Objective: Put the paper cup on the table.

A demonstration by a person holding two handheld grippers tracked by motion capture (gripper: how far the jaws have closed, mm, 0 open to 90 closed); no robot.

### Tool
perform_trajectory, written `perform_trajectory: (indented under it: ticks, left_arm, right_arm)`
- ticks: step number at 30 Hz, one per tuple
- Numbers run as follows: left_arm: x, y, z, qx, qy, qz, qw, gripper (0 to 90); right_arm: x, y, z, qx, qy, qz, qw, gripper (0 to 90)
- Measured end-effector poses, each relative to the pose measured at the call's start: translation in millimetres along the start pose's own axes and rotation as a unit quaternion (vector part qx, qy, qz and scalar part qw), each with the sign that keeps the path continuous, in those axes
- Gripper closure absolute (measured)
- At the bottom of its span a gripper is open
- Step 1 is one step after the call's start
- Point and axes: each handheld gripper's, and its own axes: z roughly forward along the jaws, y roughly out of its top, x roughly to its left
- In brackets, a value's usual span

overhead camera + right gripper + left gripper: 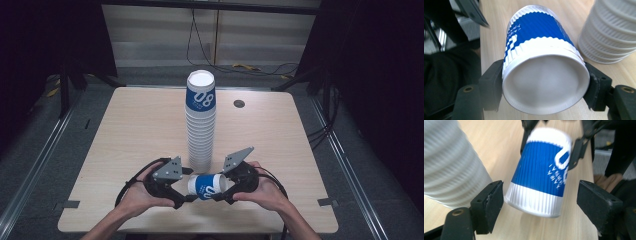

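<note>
A blue and white ribbed paper cup (206,186) marked "08" lies sideways in the air just above the table's front edge. My right gripper (545,85) is shut on one end of it, a jaw pressing each side, and that round white end faces its camera. My left gripper (540,195) is open. Its jaws stand to either side of the cup's (541,175) other end with a gap on the right side. In the high view the left gripper (184,198) and right gripper (221,192) meet at the cup. A tall stack of upturned cups (201,125) stands just behind.
The wooden table (125,130) has a small round hole (239,103) at the back right. The stack's base (609,42) stands close beside the held cup. Cables lie on the floor beyond the table (260,67). Dark curtains hang on both sides.
</note>
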Motion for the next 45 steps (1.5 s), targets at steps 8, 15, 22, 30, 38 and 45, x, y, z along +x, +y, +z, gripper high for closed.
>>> perform_trajectory:
  ticks: [8, 15, 22, 30, 38, 45]
  left_arm:
    - [9.6, -7.6, -9.2, -0.068, 0.026, -0.032, 0.9968, 20.4]
    - [17.1, -25.7, -14.4, -0.080, 0.016, -0.076, 0.9938, 18.1]
    - [17.0, -28.5, -15.7, -0.114, 0.000, -0.098, 0.9886, 16.5]
    - [19.6, -33.6, -14.0, -0.128, -0.005, -0.119, 0.9847, 15.9]
    - [16.3, -32.1, -13.8, -0.138, -0.007, -0.107, 0.9846, 15.7]
    - [16.7, -25.3, -12.4, -0.159, -0.019, -0.107, 0.9813, 15.7]
  right_arm:
    - [-6.4, -7.7, -5.3, -0.040, -0.003, 0.027, 0.9988, 29.4]
    - [-10.1, -14.1, -8.6, -0.073, -0.004, 0.034, 0.9968, 29.3]
    - [-10.4, -15.9, -11.0, -0.108, 0.008, 0.041, 0.9932, 29.3]
    - [-8.8, -16.7, -8.8, -0.133, 0.019, 0.045, 0.9899, 29.4]
    - [-8.6, -16.0, -9.2, -0.150, 0.027, 0.051, 0.9870, 29.4]
    - [-7.6, -11.4, -12.4, -0.176, 0.047, 0.045, 0.9823, 29.5]
